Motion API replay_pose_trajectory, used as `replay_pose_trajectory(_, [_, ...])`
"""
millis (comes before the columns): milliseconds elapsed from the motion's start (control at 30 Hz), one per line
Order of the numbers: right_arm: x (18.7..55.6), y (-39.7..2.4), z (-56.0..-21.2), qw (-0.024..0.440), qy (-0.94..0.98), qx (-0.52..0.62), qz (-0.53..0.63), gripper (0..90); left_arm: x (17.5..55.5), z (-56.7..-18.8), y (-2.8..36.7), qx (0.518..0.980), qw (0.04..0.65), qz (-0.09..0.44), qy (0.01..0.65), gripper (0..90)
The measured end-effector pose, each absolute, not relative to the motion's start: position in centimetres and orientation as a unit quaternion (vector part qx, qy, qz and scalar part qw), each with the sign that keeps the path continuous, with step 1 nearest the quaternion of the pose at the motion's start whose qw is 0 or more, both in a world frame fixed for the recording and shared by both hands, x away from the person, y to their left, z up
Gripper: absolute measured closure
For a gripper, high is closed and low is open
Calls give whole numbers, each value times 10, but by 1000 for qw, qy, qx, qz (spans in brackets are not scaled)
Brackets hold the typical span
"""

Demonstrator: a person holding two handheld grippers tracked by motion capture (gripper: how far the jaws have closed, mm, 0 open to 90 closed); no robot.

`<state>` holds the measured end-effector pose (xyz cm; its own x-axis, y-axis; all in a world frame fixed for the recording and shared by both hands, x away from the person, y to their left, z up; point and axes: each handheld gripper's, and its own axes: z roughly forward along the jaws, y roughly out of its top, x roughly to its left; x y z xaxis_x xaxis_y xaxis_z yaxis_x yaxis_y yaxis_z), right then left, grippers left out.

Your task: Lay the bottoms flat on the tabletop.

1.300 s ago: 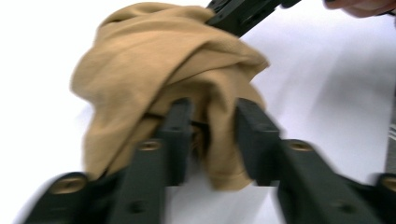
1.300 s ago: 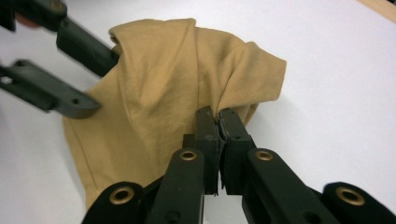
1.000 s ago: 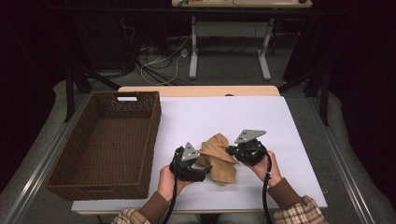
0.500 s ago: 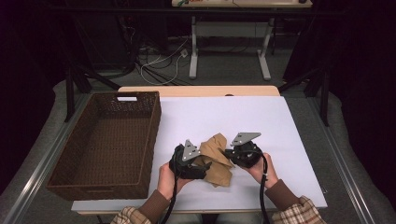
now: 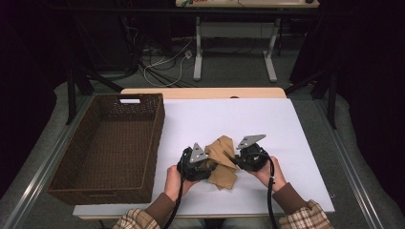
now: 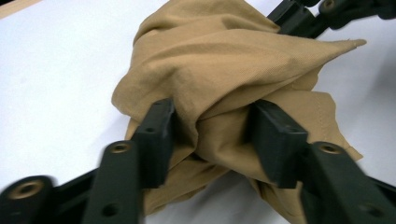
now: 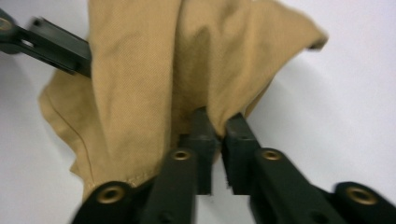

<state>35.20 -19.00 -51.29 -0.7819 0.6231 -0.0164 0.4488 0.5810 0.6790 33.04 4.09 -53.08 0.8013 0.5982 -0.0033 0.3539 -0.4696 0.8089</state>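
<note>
On the white sheet (image 5: 267, 124), near your edge of the table (image 5: 205, 92), lies a tan cloth (image 5: 223, 160), crumpled between your two grippers. The cloth is plain cotton-like fabric with a fine weave, a stitched hem along one edge, and deep folds that rise into a bunched mound; one corner sticks out as a point toward the far side in the left gripper view.

Your left gripper (image 6: 210, 135) has its jaws partly apart, and they have just been closing; a thick bundle of cloth sits between them, and both pads press into its sides. Your right gripper (image 7: 217, 144) has its jaws almost pressed together, and they pinch a thin fold of the cloth at its lower edge.

The sheet covers most of the table, and a strip of light wood shows at the far edge. A brown wicker basket (image 5: 71, 162) stands at the left, just beside the sheet. Around the table the room is dark; on the grey floor behind it you see white desk legs (image 5: 197, 52) and loose cables (image 5: 165, 67).
</note>
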Motion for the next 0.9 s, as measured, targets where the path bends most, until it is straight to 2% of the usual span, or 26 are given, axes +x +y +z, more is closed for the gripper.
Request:
replay_pose_trajectory(100, [348, -187, -509, 138, 877, 297, 352, 879, 330, -530, 42, 842, 440, 131, 284, 577])
replay_pose_trajectory(267, [343, -183, -498, 146, 867, 285, 381, 881, 323, -524, 38, 846, 441, 130, 270, 553])
replay_pose_trajectory(400, [343, -181, -500, 146, 868, 285, 381, 880, 320, -519, 36, 849, 427, 161, 267, 352])
replay_pose_trajectory(500, [343, -180, -500, 146, 865, 285, 386, 881, 320, -514, 34, 848, 426, 176, 260, 279])
replay_pose_trajectory(567, [342, -176, -499, 148, 864, 280, 391, 880, 320, -512, 30, 849, 427, 183, 252, 271])
replay_pose_trajectory(600, [342, -173, -499, 147, 865, 277, 393, 880, 320, -512, 28, 852, 421, 187, 247, 287])
replay_pose_trajectory(700, [341, -166, -500, 145, 867, 267, 394, 879, 319, -518, 23, 861, 406, 201, 234, 434])
replay_pose_trajectory(900, [344, -171, -501, 142, 864, 273, 397, 831, 326, -526, 30, 855, 417, 189, 244, 662])
